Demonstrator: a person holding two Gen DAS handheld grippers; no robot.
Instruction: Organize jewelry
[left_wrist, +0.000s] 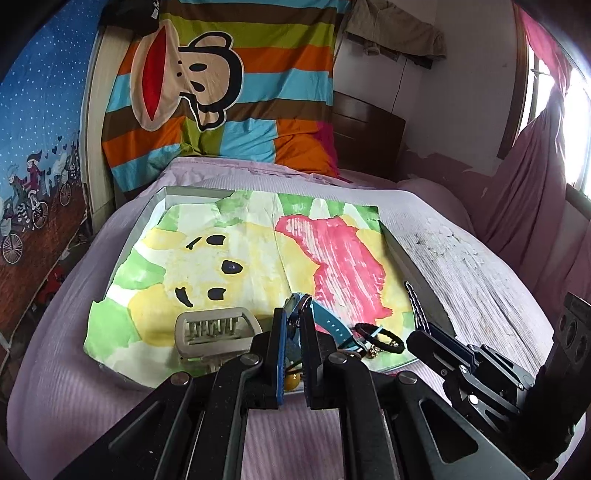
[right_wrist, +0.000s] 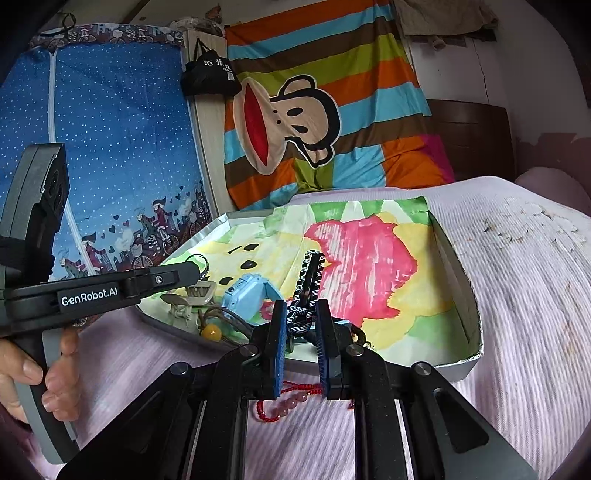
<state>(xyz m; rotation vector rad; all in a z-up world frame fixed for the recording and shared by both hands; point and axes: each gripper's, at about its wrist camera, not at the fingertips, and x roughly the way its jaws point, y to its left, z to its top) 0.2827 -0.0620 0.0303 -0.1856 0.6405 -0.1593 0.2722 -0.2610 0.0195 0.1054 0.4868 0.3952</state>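
A shallow grey tray (right_wrist: 461, 266) lined with painted paper lies on the bed. My left gripper (left_wrist: 293, 314) is shut on a silver ring (left_wrist: 301, 304) above the tray's near edge; the right wrist view shows that ring (right_wrist: 199, 262) at its tip. My right gripper (right_wrist: 301, 310) is shut on a black striped hair clip (right_wrist: 310, 280) that sticks forward over the tray. In the tray lie a blue watch (right_wrist: 247, 295), a grey claw clip (left_wrist: 214, 328), a yellow bead on a cord (right_wrist: 211, 332) and a black bracelet (left_wrist: 380, 332). A red string bracelet (right_wrist: 291, 398) lies on the sheet under my right gripper.
The tray rests on a lilac ribbed sheet (right_wrist: 517, 295). A striped cartoon-monkey quilt (left_wrist: 229, 92) is piled at the head of the bed. A blue printed curtain (right_wrist: 110, 147) hangs on the left. A person's hand (right_wrist: 44, 376) grips the left gripper's handle.
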